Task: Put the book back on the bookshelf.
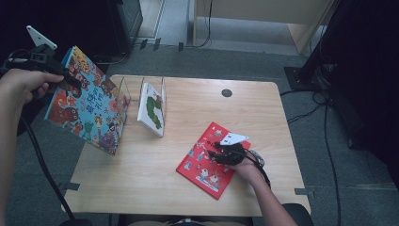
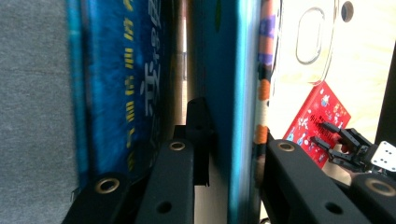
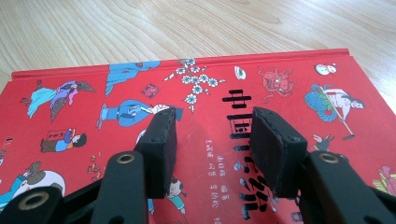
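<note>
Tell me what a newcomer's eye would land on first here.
Probably the big blue picture book, held tilted in the air at the table's left edge by the left tool, clamped on its cover. Next, the red book lying flat near the front right, with the right tool resting open-jawed on it. Between them, a white caterpillar book stands in a clear rack.

The high view looks forward and down over the whole table (image 1: 155,174). The right gripper view sits close above the red book (image 3: 289,88), facing down. The left gripper view also catches that red book (image 2: 317,116), farther off.
</note>
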Available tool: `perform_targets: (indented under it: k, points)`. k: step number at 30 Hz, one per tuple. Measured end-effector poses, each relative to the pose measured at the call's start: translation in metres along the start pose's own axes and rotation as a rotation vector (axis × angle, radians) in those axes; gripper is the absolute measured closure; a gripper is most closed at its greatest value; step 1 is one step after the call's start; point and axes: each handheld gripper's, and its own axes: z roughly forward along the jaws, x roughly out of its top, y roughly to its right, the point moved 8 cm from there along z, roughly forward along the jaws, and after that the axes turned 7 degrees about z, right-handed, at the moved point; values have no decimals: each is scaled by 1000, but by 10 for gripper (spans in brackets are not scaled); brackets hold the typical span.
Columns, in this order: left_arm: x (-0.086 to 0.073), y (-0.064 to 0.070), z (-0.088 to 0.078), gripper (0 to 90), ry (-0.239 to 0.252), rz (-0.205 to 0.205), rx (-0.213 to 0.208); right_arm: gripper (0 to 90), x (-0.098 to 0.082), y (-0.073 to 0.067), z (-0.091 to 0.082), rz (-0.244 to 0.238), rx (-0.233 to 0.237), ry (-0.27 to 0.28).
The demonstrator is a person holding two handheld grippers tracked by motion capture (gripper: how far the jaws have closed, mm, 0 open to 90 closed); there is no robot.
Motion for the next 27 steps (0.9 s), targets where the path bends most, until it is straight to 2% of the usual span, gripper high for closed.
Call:
perform_targets:
  k: [10,22,27]
  points:
    - [1,-2,11,784,-8,16,11,515,0,0,0,0,2,-1]
    - [1,-1,11,782,-2,20,21,515,0,0,0,-1,1,-1]
    - [0,0,16,780,-25,30,34,515,0,0,0,-1,1,-2]
